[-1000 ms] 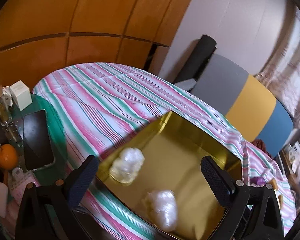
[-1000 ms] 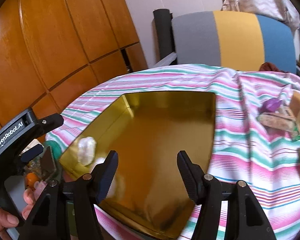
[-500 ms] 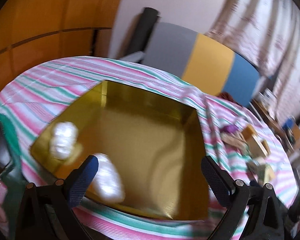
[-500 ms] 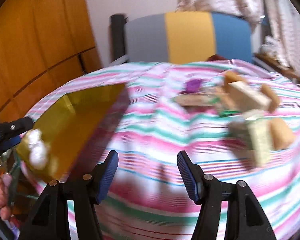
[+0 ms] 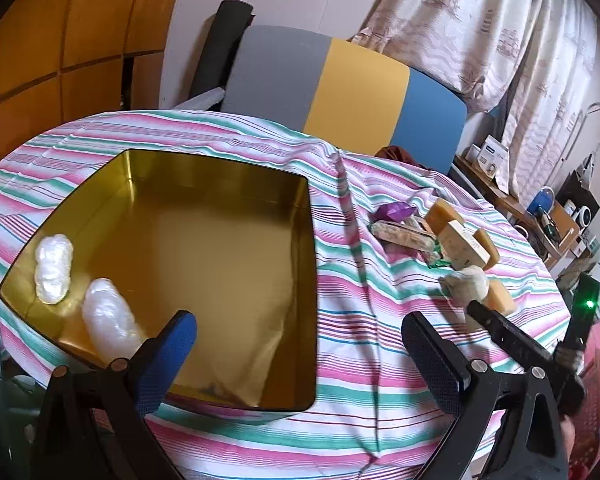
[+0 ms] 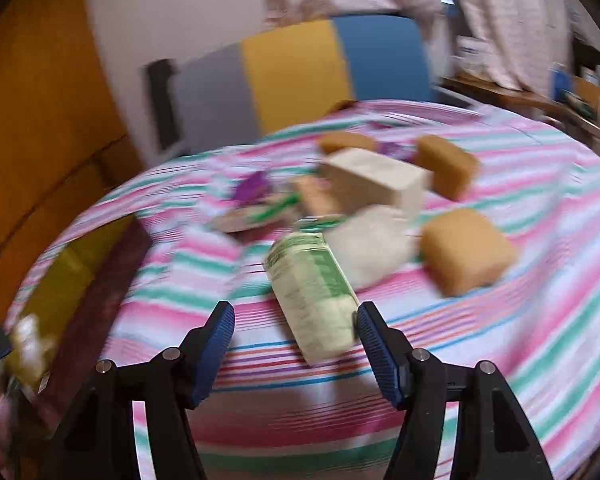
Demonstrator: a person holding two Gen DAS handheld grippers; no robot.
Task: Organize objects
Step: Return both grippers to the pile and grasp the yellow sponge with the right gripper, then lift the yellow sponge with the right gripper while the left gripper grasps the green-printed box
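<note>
A: What's in the gold box (image 5: 220, 184)?
B: Two white lumps (image 5: 54, 268), near left corner.
A: And the claws?
B: Left claw (image 5: 300, 356) is spread, holding nothing. Right claw (image 6: 296, 340) is opening over the green-labelled packet (image 6: 312, 292), which lies between its jaws on the striped bench (image 6: 520, 320); three brown blocks (image 6: 466, 256) lie beyond.

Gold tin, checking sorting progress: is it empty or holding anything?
Not empty: the gold tin holds two white wrapped pieces, near its left wall.
</note>
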